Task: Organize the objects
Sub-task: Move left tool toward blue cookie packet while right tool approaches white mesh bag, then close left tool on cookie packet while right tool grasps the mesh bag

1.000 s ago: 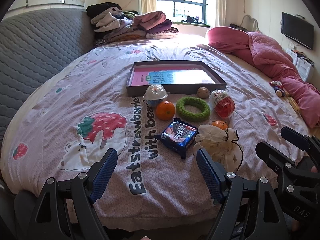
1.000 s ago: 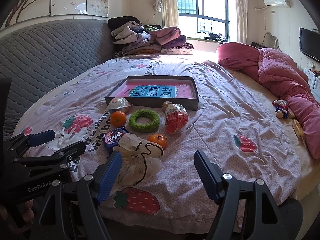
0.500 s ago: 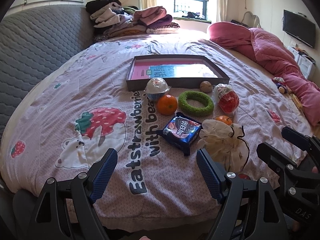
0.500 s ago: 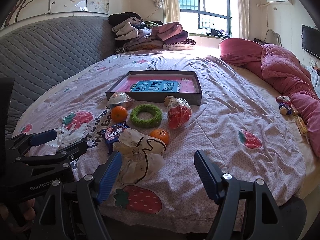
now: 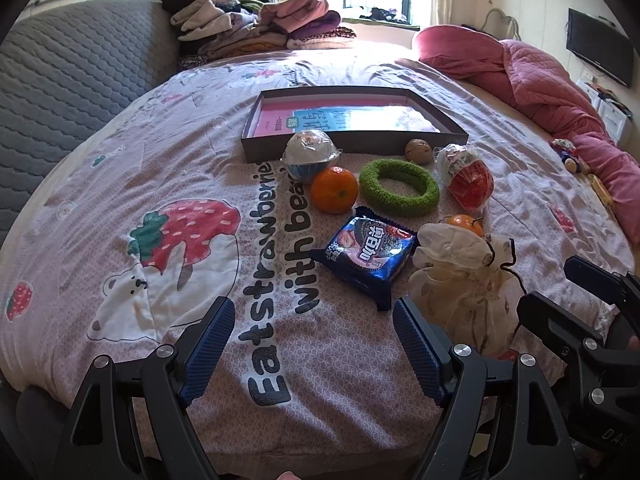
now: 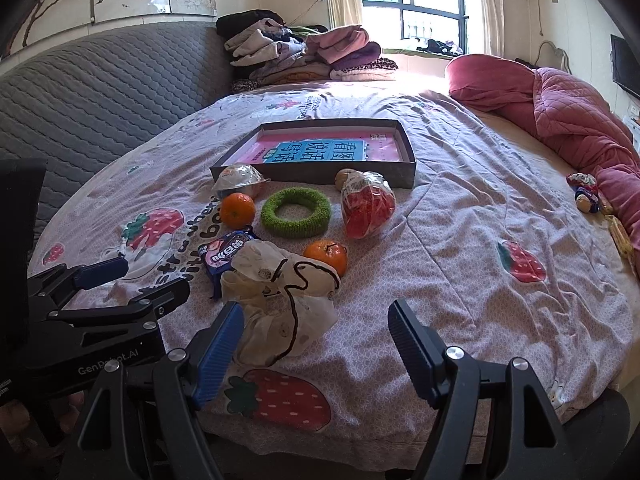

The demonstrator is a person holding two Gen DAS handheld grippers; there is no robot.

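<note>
Objects clustered mid-bedspread (image 5: 120,184), just before shallow box (image 5: 352,144): wrapped bowl (image 5: 308,154), orange (image 5: 334,190), green ring (image 5: 398,186), walnut (image 5: 418,151), red-netted packet (image 5: 468,174), cookie pack (image 5: 368,254), second orange (image 6: 326,256), drawstring pouch (image 6: 280,300). Left gripper (image 5: 314,350) fingers spread, empty, above bedspread. Right gripper (image 6: 314,350) spread, empty, pouch beside its left finger.
</note>
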